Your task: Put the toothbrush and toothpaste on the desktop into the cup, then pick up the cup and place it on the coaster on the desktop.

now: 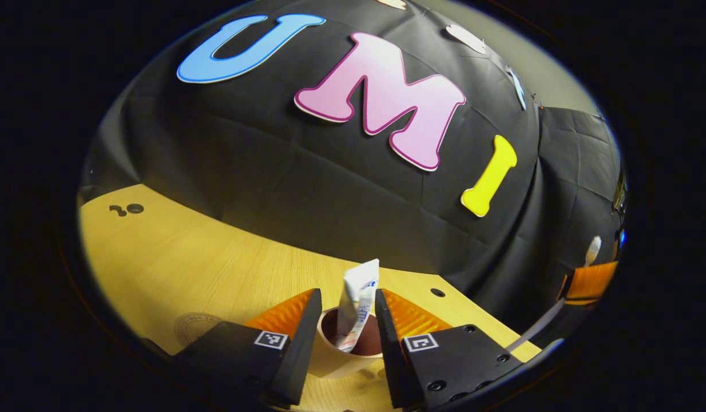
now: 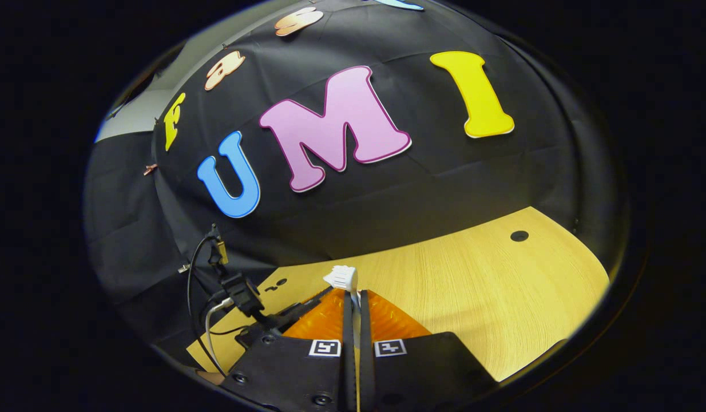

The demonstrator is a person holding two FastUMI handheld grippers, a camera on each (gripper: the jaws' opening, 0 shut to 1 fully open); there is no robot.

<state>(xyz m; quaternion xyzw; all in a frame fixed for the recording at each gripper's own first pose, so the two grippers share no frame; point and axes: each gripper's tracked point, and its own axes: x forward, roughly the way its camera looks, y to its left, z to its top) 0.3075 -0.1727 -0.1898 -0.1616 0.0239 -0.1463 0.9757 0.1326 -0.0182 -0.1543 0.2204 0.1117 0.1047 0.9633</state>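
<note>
Toothpaste (image 1: 357, 303) is seen standing tilted inside the cup (image 1: 336, 355), with its flat upper end raised above the rim, in the left gripper view. The wooden desktop (image 1: 204, 269) is the largest thing there, and it is spread from the near edge up to the black cloth wall behind. The left gripper (image 1: 346, 320) is held low over this desktop, and its two fingers are kept apart, one on each side of the cup, so the cup and the tube are framed between them; whether the fingers touch the cup wall cannot be told. A round coaster (image 1: 195, 327) is laid flat on the desktop, to the left of the cup and near the edge of the view, partly hidden by the gripper body. At the far right of the same view the right gripper (image 1: 587, 280) is seen, with the toothbrush (image 1: 592, 249) held in it, head up, and the thin handle hanging below. In the right gripper view the desktop (image 2: 490, 286) is seen again, and the fingers of the right gripper (image 2: 353, 312) are pressed together on the handle of the toothbrush (image 2: 342, 277), whose bristle head stands just above the fingertips. To the left, part of the other gripper with cables is visible.
</note>
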